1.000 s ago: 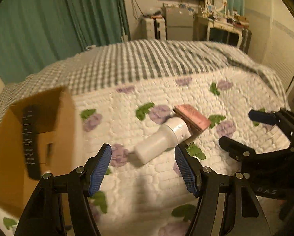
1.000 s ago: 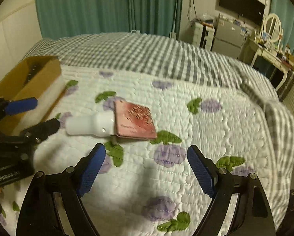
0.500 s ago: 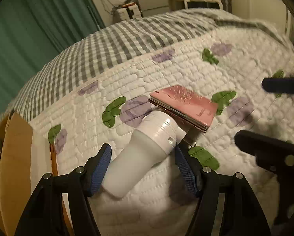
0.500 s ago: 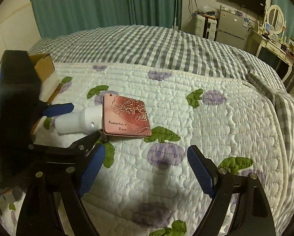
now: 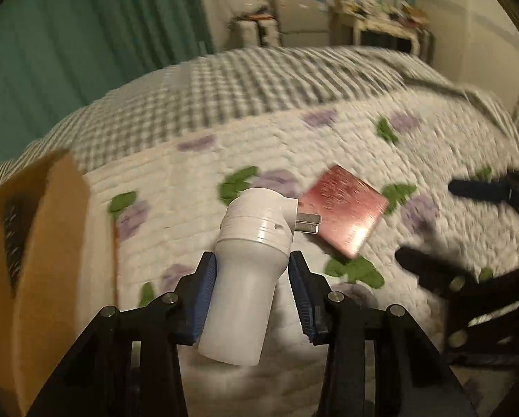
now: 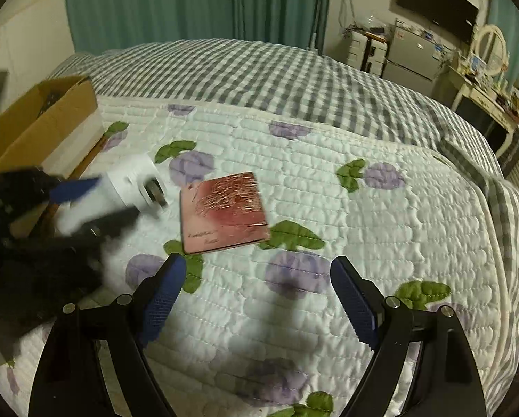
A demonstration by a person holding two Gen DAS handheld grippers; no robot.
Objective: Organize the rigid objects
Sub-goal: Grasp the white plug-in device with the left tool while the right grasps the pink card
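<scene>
My left gripper (image 5: pixel 252 264) is shut on a white plug-in night light (image 5: pixel 249 264), its metal prongs pointing right, held above the quilt. It also shows blurred in the right wrist view (image 6: pixel 120 191), with the left gripper (image 6: pixel 82 201) around it. A flat pink tin with rose print (image 6: pixel 224 210) lies on the quilt, also in the left wrist view (image 5: pixel 342 212). My right gripper (image 6: pixel 256 288) is open and empty, just in front of the tin. An open cardboard box (image 5: pixel 33 243) stands at the left, also in the right wrist view (image 6: pixel 40 121), with a dark remote inside.
The bed has a white floral quilt (image 6: pixel 329 208) over a grey checked cover (image 6: pixel 259 76). Green curtains, a dresser and a mirror stand beyond the bed.
My left gripper closed on the white night light and lifted it off the quilt, away from the pink tin. My right gripper stayed open near the tin.
</scene>
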